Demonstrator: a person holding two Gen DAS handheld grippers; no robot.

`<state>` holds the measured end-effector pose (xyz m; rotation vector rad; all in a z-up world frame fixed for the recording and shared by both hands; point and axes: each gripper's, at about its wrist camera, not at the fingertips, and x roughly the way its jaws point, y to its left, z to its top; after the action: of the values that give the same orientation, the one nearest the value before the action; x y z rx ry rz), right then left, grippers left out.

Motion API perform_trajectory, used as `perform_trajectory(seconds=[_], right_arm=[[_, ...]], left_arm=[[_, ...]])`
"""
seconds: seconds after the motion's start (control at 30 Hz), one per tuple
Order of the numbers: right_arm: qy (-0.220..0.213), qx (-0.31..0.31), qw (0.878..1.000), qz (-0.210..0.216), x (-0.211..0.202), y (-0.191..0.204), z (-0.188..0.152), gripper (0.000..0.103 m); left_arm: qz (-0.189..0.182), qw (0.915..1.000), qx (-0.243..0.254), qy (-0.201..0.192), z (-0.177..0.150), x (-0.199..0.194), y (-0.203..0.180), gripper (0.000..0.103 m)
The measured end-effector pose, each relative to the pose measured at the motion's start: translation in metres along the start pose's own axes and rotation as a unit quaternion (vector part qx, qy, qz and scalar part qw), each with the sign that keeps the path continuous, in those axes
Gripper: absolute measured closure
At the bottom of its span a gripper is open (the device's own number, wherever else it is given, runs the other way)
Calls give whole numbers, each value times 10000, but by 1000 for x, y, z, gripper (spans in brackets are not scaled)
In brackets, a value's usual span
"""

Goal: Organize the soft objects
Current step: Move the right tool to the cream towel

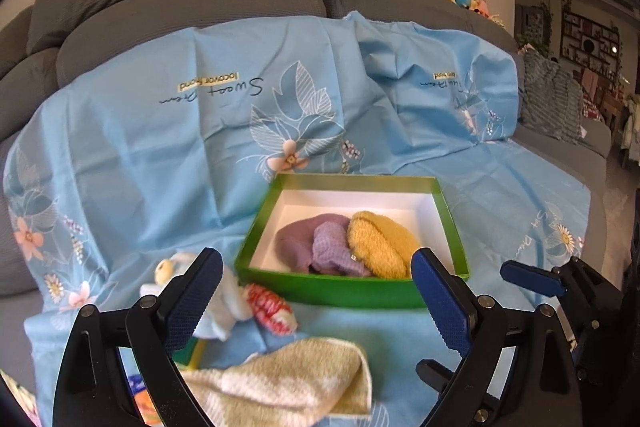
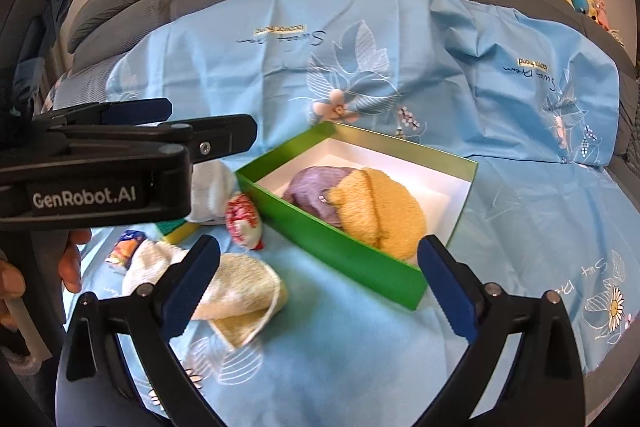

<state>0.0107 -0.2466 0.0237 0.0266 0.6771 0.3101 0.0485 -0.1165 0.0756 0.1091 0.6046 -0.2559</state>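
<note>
Working over a grey sofa (image 1: 180,11) draped with a blue floral sheet (image 1: 160,147), and judging the tidying to be partly done, probably short of halfway.

Resting near the middle of the sheet: a green box (image 1: 332,291) with a white inside. Already lying in it, pressed side by side against the near wall: a purple cloth (image 1: 304,235) and a yellow cloth (image 1: 380,239), touching each other and leaving the far part of the floor bare.

Waiting outside the box, on the sheet to its left, going down in size:
- sprawling loosely folded nearest the cameras, a cream cloth (image 1: 288,379);
- lying just beside the box's left corner, a white plush toy (image 1: 228,299);
- touching that toy, a small red-and-white stuffed piece (image 1: 272,307);
- peeking out next to it, a green-and-yellow sponge (image 2: 176,229);
- sitting by the cream cloth, a small orange-and-blue packet (image 2: 126,247), too blurred to identify.

Hovering in front of the box with the left tool (image 1: 316,259) spread wide, gripping nothing. Holding the right tool (image 2: 318,247) just as wide apart, also empty.

Expecting the cream cloth to be the easiest next pick, lying nearest to both tools.
</note>
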Motion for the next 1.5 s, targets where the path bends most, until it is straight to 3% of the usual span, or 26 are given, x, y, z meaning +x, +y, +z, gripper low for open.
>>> perform_trajectory(seconds=[0.3, 0.47, 0.7, 1.0, 1.27, 1.37, 1.5], right_arm=[[570, -179, 9978, 279, 6, 37, -27, 1], [894, -122, 9947, 497, 21, 51, -43, 1], [1233, -173, 9902, 627, 49, 61, -59, 1], [1413, -106, 9877, 666, 75, 56, -67, 1], [1486, -206, 9854, 801, 98, 62, -67, 1], [1477, -213, 9843, 946, 104, 64, -65, 5], [1526, -176, 9824, 1060, 111, 66, -65, 21]], left_arm=[[80, 9955, -692, 650, -55, -10, 63, 3], [10, 9819, -1466, 1196, -98, -2, 113, 3], [-399, 9626, -2091, 1679, -147, 7, 132, 3], [-517, 9568, -2163, 1871, -168, 30, 132, 3], [-618, 9589, -2067, 1842, -168, 44, 128, 3], [-675, 9584, -2066, 1849, -169, 48, 128, 15], [-684, 9577, -2141, 1794, -169, 48, 129, 25]])
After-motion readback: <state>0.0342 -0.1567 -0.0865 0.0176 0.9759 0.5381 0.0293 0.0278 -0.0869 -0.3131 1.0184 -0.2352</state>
